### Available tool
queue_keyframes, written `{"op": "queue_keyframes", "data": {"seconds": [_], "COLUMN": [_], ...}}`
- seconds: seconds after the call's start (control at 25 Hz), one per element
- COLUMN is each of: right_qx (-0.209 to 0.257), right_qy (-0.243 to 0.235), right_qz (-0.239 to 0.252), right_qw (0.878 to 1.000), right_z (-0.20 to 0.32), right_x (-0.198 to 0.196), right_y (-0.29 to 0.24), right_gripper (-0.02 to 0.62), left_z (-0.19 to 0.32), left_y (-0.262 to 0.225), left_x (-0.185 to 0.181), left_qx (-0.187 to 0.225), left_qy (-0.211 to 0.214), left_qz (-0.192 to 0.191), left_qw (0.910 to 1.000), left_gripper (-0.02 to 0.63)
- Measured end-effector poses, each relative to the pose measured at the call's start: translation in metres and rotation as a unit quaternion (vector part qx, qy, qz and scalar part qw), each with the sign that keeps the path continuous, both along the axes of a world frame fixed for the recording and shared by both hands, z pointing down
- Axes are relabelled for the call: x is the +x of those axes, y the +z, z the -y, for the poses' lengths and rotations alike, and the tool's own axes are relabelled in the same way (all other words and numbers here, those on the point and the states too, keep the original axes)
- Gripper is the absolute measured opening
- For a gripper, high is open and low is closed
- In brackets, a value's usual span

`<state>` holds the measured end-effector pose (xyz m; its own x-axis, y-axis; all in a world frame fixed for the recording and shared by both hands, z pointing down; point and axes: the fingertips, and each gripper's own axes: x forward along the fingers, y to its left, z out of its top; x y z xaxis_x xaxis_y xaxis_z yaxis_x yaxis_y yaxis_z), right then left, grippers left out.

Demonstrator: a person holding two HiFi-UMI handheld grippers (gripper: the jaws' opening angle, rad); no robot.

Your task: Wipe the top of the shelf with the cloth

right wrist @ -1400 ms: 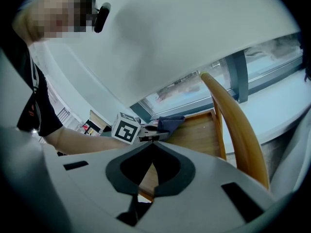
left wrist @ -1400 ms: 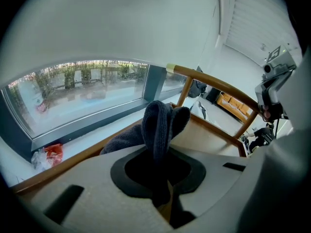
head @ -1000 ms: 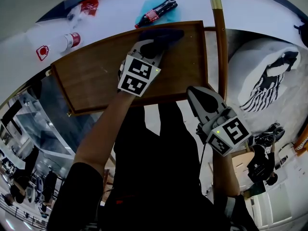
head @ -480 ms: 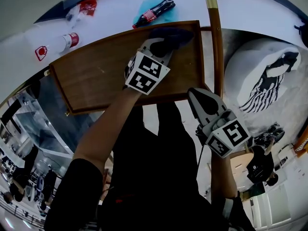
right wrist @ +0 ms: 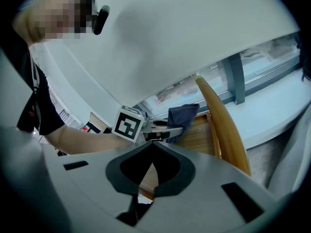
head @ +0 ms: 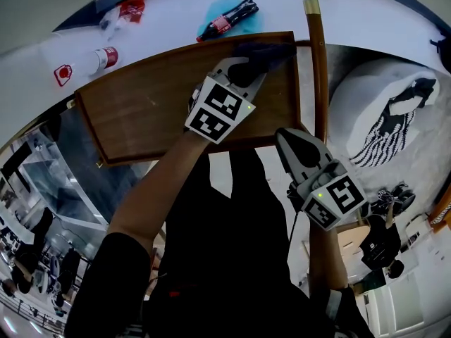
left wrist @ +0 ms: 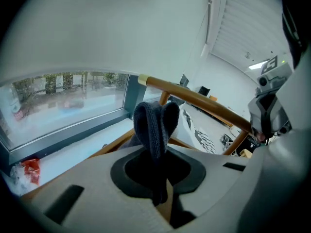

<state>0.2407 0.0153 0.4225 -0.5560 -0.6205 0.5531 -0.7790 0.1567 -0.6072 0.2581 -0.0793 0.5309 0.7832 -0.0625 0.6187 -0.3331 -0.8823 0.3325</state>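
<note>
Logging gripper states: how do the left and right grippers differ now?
The left gripper clamps the dark cloth; the right gripper is shut on nothing. The left gripper is over the shelf top; the right gripper hangs by its near edge. Both carry marker cubes.

The shelf (head: 134, 115) lies bare left of the cloth (head: 269, 52), open for a pass that way. On the right a wooden rail (head: 320, 69) runs just beside its edge. Beyond the far edge a bottle (head: 229, 18) lies on the sill (head: 162, 13).
</note>
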Motion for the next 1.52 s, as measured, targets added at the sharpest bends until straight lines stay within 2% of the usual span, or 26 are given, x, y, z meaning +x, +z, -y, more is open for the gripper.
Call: {"op": "queue_keyframes", "data": {"seconds": [0.16, 0.32, 0.52, 0.68, 0.92, 1.12, 1.32, 1.52], "right_qx": [0.008, 0.015, 0.025, 0.024, 0.026, 0.027, 0.022, 0.017], "right_qy": [-0.013, -0.033, -0.065, -0.103, -0.157, -0.200, -0.231, -0.246], "right_qz": [-0.004, -0.005, -0.005, -0.006, -0.007, -0.007, -0.008, -0.008], "right_qw": [1.000, 0.999, 0.998, 0.994, 0.987, 0.979, 0.973, 0.969], "right_z": [0.007, 0.015, 0.024, 0.026, 0.029, 0.030, 0.027, 0.027], "right_x": [-0.016, -0.043, -0.090, -0.134, -0.201, -0.251, -0.290, -0.318], "right_y": [-0.007, -0.017, -0.024, -0.026, -0.029, -0.031, -0.027, -0.022], "right_gripper": [0.005, 0.005, 0.005, 0.005, 0.005, 0.005, 0.005, 0.005], "left_z": [0.008, 0.015, 0.023, 0.024, 0.020, 0.015, 0.013, 0.012], "left_y": [-0.031, -0.056, -0.072, -0.072, -0.069, -0.068, -0.064, -0.059], "left_x": [-0.017, -0.053, -0.125, -0.198, -0.307, -0.378, -0.435, -0.473], "left_qx": [0.009, 0.022, 0.039, 0.050, 0.053, 0.062, 0.070, 0.072], "left_qy": [-0.015, -0.037, -0.075, -0.119, -0.194, -0.250, -0.288, -0.307], "left_qz": [-0.030, -0.046, -0.041, -0.019, 0.013, 0.035, 0.054, 0.068], "left_qw": [0.9994, 0.9980, 0.9956, 0.9915, 0.9794, 0.9657, 0.9535, 0.9465], "left_gripper": [0.054, 0.054, 0.054, 0.054, 0.054, 0.054, 0.054, 0.054]}}
